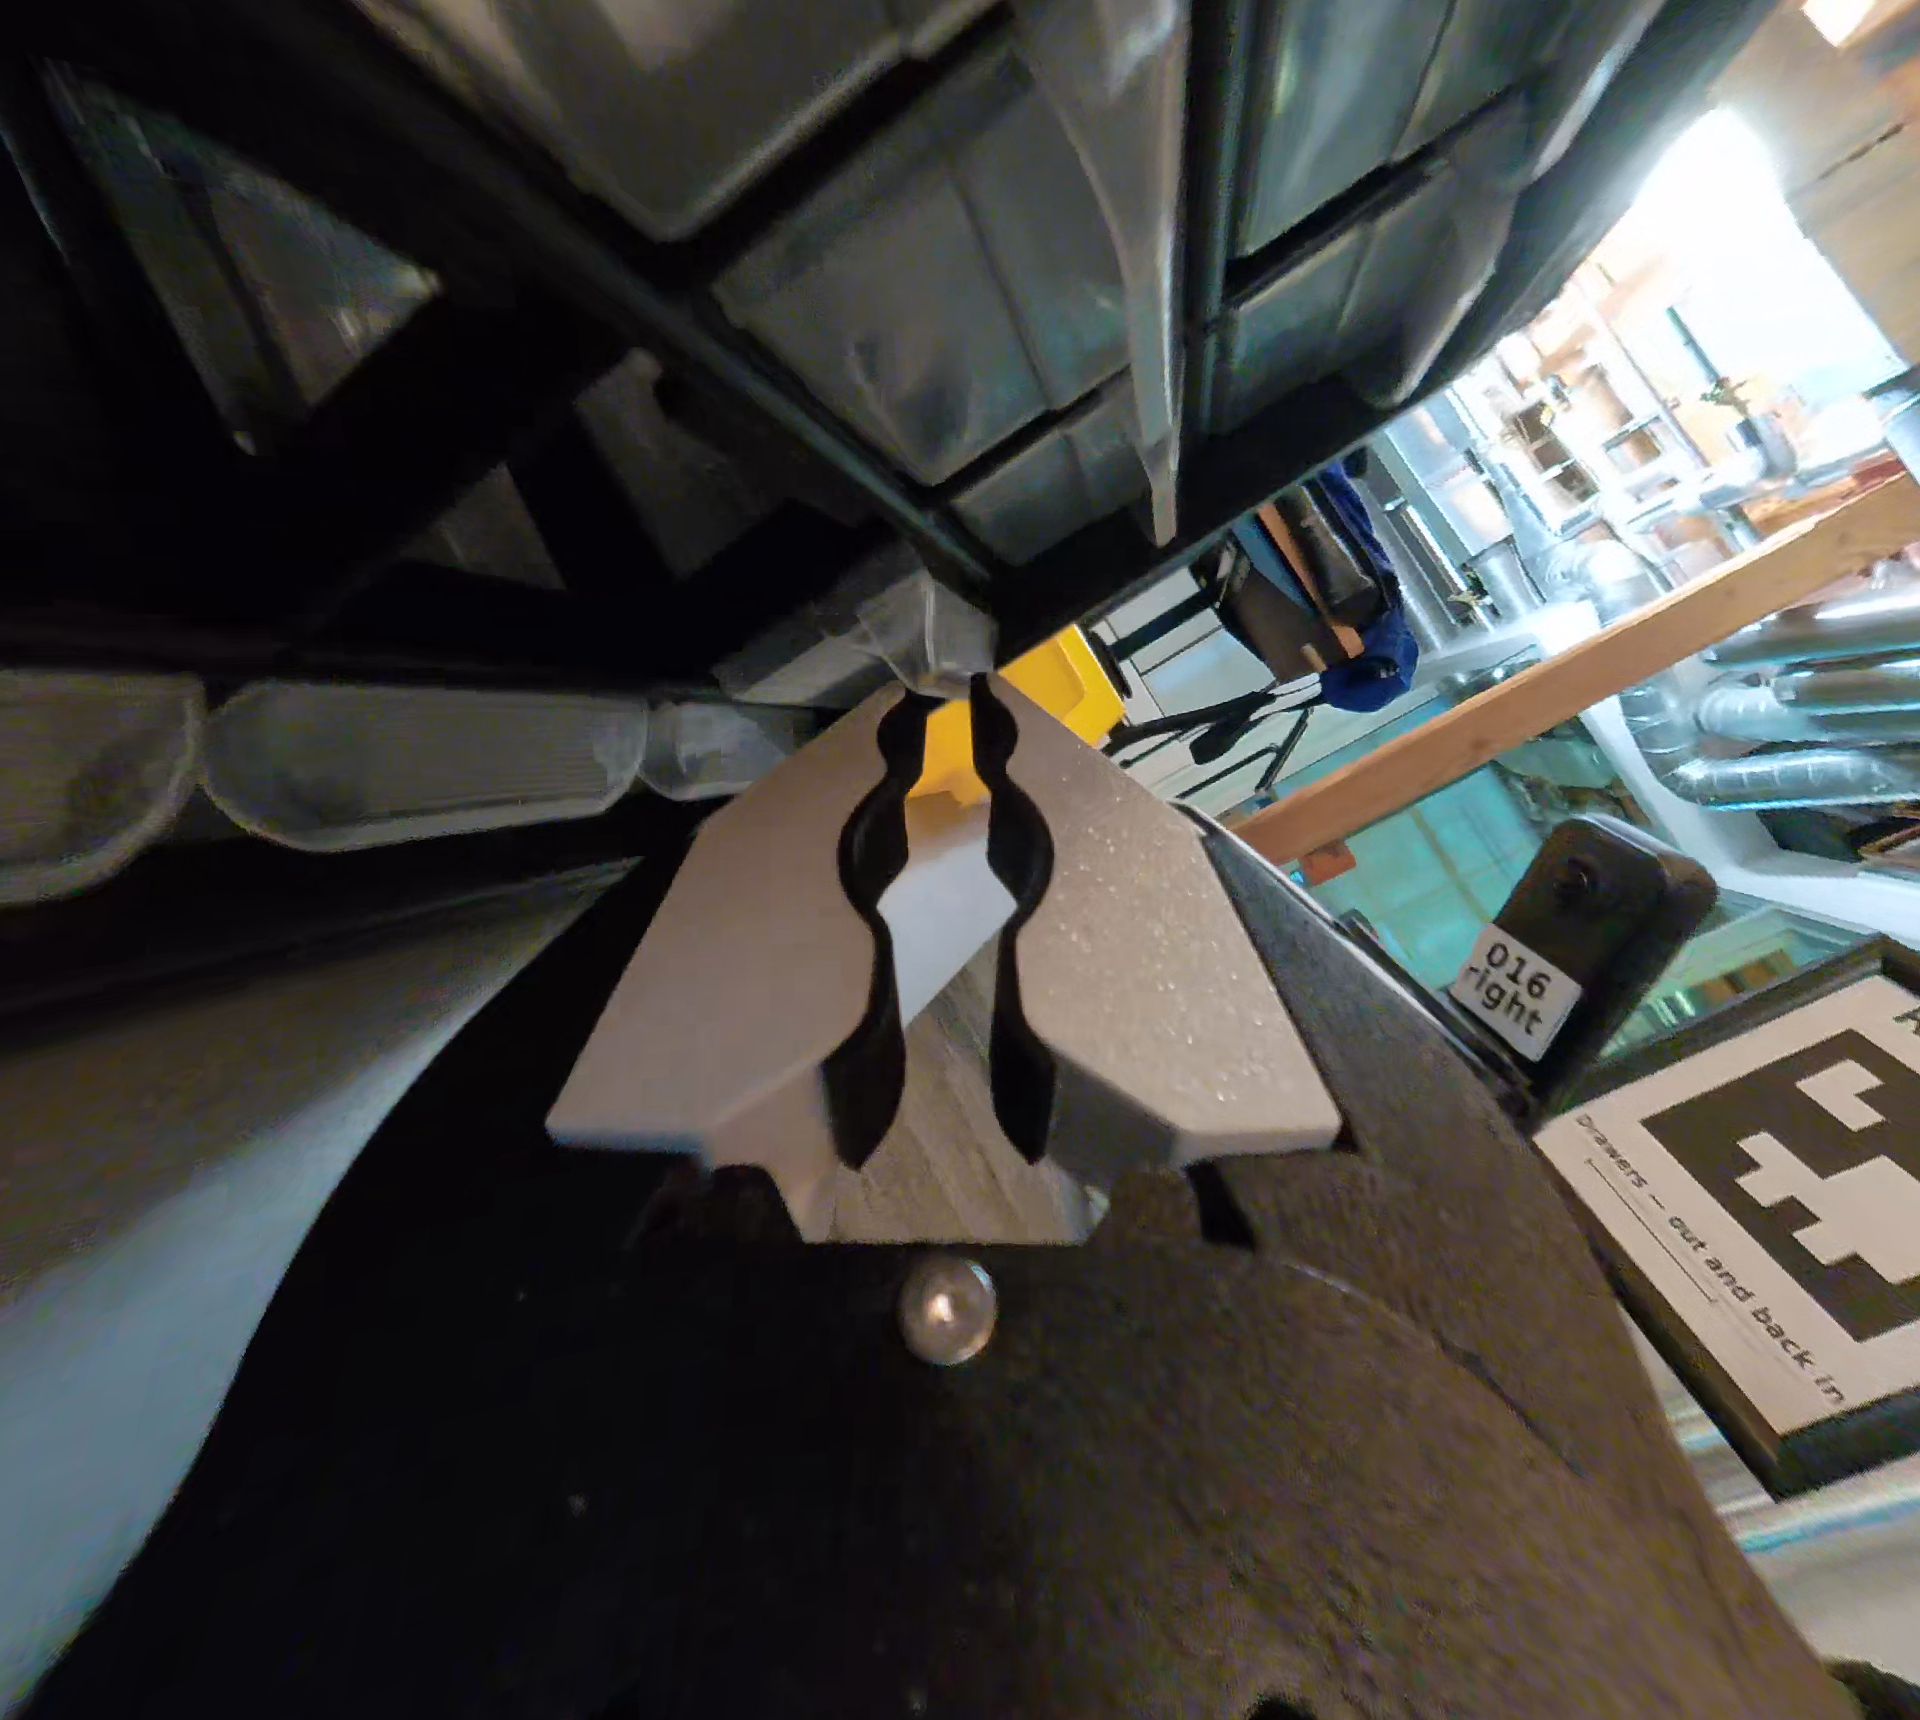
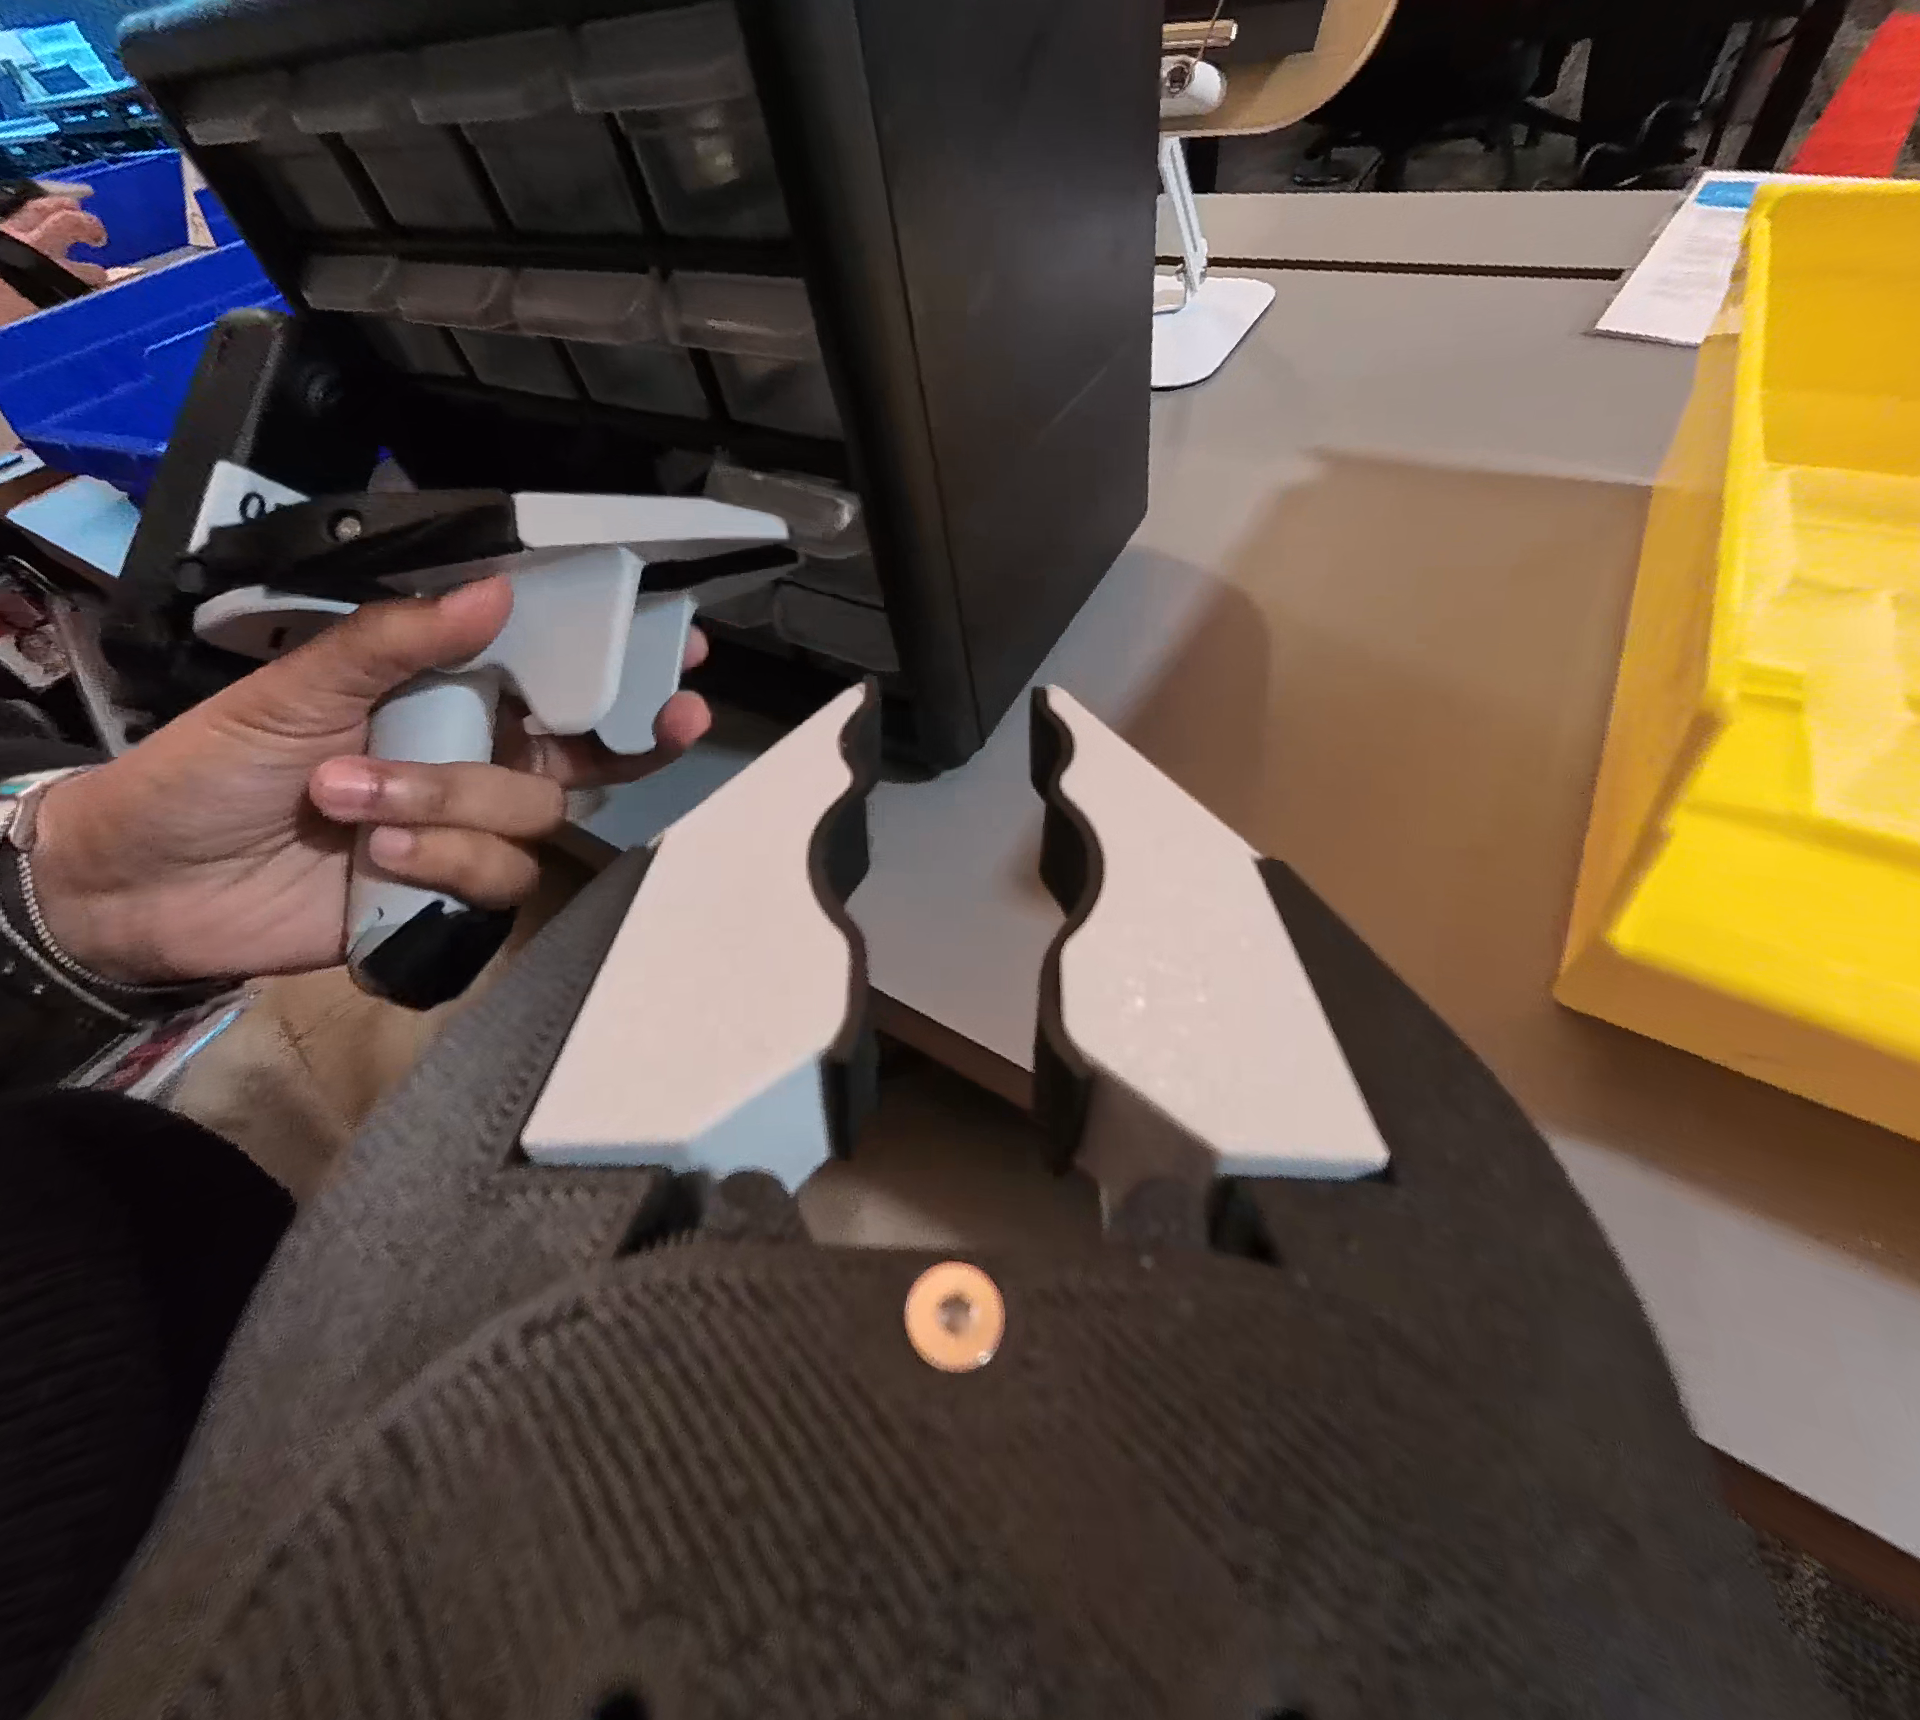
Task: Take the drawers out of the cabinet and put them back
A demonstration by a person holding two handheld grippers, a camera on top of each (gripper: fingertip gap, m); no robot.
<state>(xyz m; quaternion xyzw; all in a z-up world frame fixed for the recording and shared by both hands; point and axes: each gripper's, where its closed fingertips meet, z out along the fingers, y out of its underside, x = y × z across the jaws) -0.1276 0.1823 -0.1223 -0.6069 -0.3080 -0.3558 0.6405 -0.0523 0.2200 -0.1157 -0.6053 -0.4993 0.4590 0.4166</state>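
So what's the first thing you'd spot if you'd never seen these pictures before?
The black drawer cabinet in the middle of the right wrist view, tipped over on one bottom corner on the grey table. At its lower left, a hand holds the left tongs, nipping a clear drawer handle. The bright yellow bin at the right stands out too.

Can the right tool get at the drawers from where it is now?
Probably not yet. The right tool faces the cabinet's solid side corner, and the left tool already sits at the drawers on the front.
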